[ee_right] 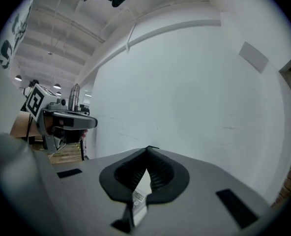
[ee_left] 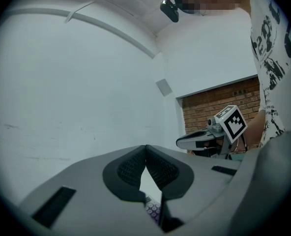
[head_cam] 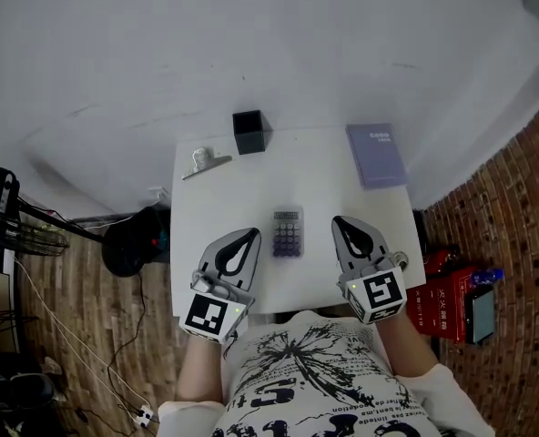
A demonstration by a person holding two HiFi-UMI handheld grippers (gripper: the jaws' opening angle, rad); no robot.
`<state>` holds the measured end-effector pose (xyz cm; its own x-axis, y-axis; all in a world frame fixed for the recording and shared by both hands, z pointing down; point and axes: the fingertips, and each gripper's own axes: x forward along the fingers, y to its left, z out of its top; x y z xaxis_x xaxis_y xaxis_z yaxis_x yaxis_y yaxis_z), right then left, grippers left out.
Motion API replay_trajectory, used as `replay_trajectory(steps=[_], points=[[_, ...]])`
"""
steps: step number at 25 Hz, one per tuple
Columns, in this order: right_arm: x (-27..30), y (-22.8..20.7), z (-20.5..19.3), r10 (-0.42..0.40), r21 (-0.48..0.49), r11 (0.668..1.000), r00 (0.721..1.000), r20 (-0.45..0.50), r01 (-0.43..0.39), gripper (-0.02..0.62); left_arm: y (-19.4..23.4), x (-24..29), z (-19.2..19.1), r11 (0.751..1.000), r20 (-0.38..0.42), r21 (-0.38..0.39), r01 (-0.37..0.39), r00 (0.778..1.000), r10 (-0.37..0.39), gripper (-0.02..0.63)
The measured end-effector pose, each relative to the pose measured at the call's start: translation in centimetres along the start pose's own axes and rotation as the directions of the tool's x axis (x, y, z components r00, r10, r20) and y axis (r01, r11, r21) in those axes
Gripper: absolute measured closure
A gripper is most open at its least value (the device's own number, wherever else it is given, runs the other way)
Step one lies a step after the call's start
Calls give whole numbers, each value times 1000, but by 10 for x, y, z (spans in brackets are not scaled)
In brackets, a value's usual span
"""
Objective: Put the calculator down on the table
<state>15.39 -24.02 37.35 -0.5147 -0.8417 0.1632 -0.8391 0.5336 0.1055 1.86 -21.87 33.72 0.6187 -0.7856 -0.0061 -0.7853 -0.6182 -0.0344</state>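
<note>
Lying on table (head_cam: pixel 297 176), calculator (head_cam: pixel 287 233) (lettering illegible)

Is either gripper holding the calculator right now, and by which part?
Nothing is held. The left gripper and right gripper are both shut and empty; the calculator lies flat on the table between them, touching neither.

The calculator (head_cam: pixel 288 233) was a small purple one, with a dark display strip at the far end and rows of pale keys below it. It lay flat, face up on the white counter (head_cam: pixel 251 198), about mid-width in the near half. Its long side ran away from the person, pretty much square with the counter edges.
</note>
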Motion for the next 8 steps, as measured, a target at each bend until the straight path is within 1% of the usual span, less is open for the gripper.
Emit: replay_trajectory(steps=[8], points=[[-7, -8, 4, -16, 0, 1000, 1000, 14, 16, 583, -7, 0, 3, 1000, 5, 3, -3, 1000, 3, 592]])
